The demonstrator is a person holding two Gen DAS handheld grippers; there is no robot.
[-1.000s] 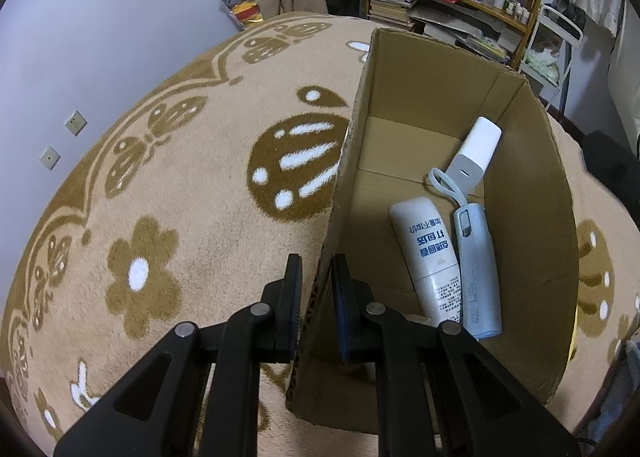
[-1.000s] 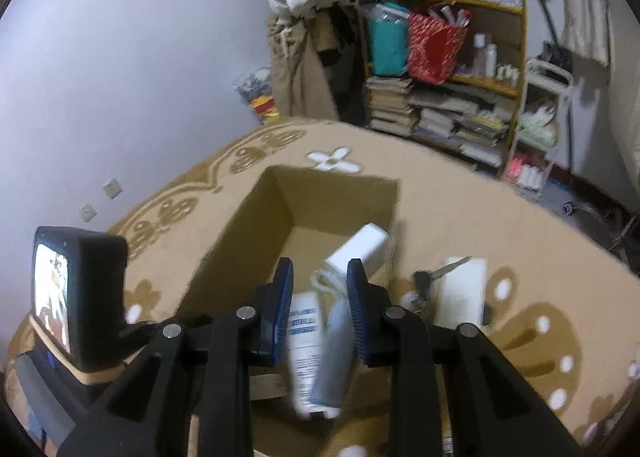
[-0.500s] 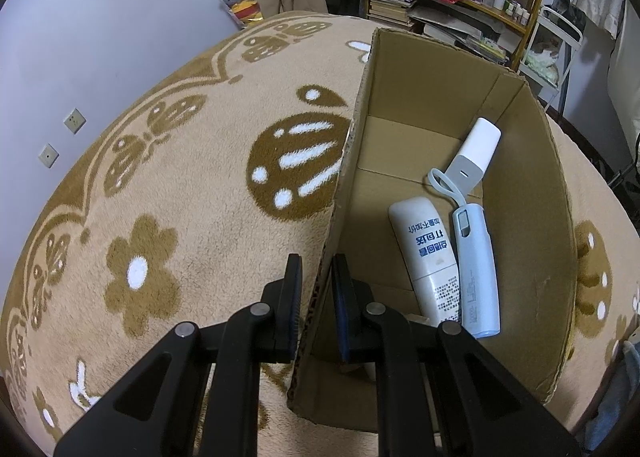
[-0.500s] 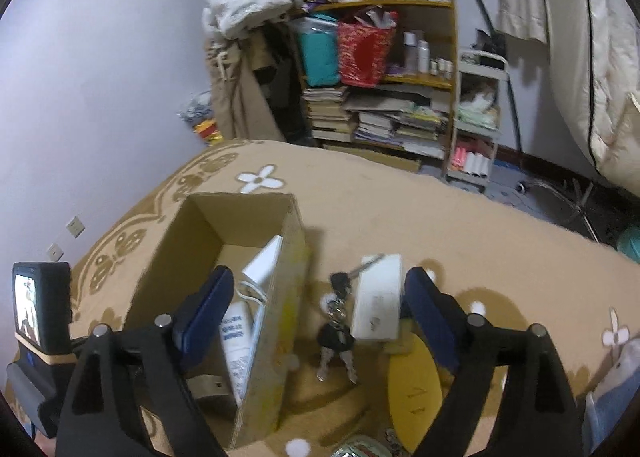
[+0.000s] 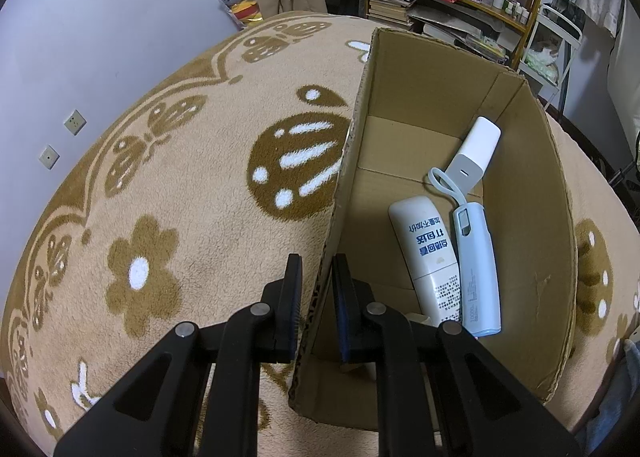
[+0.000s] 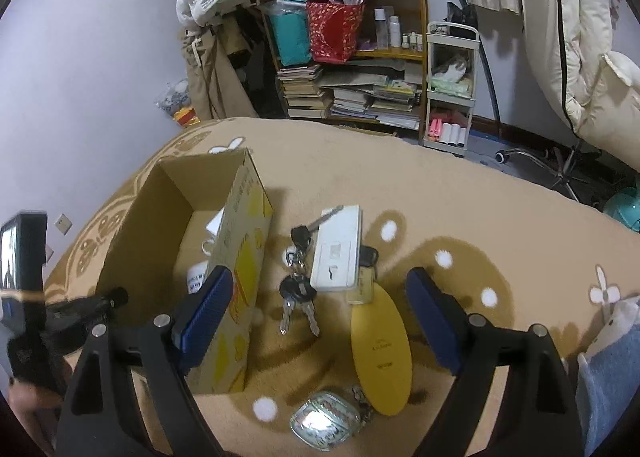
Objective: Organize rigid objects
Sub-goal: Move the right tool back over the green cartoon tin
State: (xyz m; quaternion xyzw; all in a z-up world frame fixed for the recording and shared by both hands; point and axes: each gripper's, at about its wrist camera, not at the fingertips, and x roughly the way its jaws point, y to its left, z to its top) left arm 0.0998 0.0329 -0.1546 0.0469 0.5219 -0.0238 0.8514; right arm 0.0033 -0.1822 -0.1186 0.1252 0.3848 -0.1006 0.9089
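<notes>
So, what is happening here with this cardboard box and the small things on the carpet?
A person with two handheld grippers is sorting small objects into the open brown cardboard box. The left gripper is shut on the box's side wall. Inside lie a white tube with blue print, a pale blue power bank and a white charger. The right gripper, whose jaws have just opened, hangs open and empty above the bunch of keys, the white rectangular device and the yellow oval case on the carpet.

We count one cardboard box (image 5: 520, 193) holding three things: one white tube (image 5: 426, 253), one pale blue power bank (image 5: 478, 273), one white charger (image 5: 476, 151). Outside: one bunch of keys (image 6: 298, 289), one white remote (image 6: 338, 253), one yellow oval (image 6: 380, 353), one shiny tin (image 6: 324, 425).
</notes>
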